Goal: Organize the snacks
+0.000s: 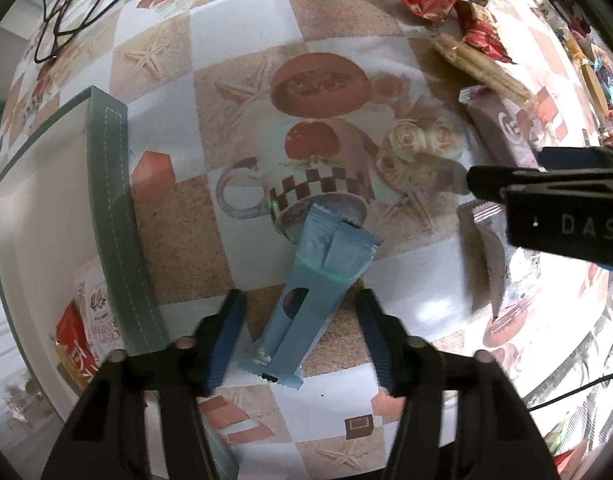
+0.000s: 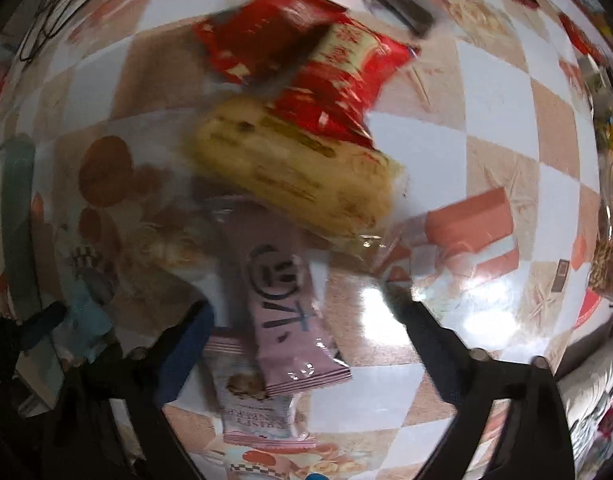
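Note:
Two light blue snack packets (image 1: 314, 288) lie overlapped on the tablecloth, straight under my left gripper (image 1: 302, 336). Its fingers stand on either side of them with a gap on each side, so it is open. In the right wrist view a pink packet (image 2: 286, 312) lies between the wide-open fingers of my right gripper (image 2: 310, 344), untouched, and overlaps a pale pink cookie packet (image 2: 258, 412). The right gripper (image 1: 546, 196) also reaches in from the right of the left wrist view, over grey-pink packets (image 1: 502, 124). The left gripper (image 2: 26, 332) shows at the lower left, with the blue packets (image 2: 86, 320) beside it.
A white box with a teal rim (image 1: 110, 200) stands at the left and holds a red pack and a white cookie pack (image 1: 86, 328). A yellow cake in clear wrap (image 2: 294, 172) and red packets (image 2: 306, 64) lie beyond the pink packet. Black cables (image 1: 66, 12) run at the far left.

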Motion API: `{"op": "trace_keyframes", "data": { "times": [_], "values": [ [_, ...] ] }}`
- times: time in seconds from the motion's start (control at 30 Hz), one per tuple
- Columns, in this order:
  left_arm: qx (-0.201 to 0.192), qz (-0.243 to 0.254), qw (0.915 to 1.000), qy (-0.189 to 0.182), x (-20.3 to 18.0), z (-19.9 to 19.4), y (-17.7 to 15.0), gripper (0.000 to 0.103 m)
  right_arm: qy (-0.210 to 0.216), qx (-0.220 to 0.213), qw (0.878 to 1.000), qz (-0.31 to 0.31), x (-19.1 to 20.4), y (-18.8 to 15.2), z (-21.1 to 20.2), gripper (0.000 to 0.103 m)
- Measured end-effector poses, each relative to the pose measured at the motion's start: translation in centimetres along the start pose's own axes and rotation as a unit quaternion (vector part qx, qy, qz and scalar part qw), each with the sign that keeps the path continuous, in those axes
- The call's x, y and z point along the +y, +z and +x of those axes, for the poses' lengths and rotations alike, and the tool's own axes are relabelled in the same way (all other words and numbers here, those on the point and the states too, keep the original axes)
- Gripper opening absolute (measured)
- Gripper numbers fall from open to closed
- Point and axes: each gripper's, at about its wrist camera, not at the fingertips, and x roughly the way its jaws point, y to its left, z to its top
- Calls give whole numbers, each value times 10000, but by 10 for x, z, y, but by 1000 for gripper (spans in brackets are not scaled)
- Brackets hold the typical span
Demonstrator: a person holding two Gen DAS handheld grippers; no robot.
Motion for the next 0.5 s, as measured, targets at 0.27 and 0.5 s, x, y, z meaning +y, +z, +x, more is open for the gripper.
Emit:
{"op": "trace_keyframes", "data": {
  "times": [0.27, 0.5],
  "values": [
    [-102, -250, 9993, -269, 3, -13, 5, 25, 405, -61, 9992, 25, 10, 4, -24, 27],
    [-263, -313, 9980, -475, 2, -37, -2, 25, 894, -191, 9957, 144, -12, -19, -48, 27]
  ]
}}
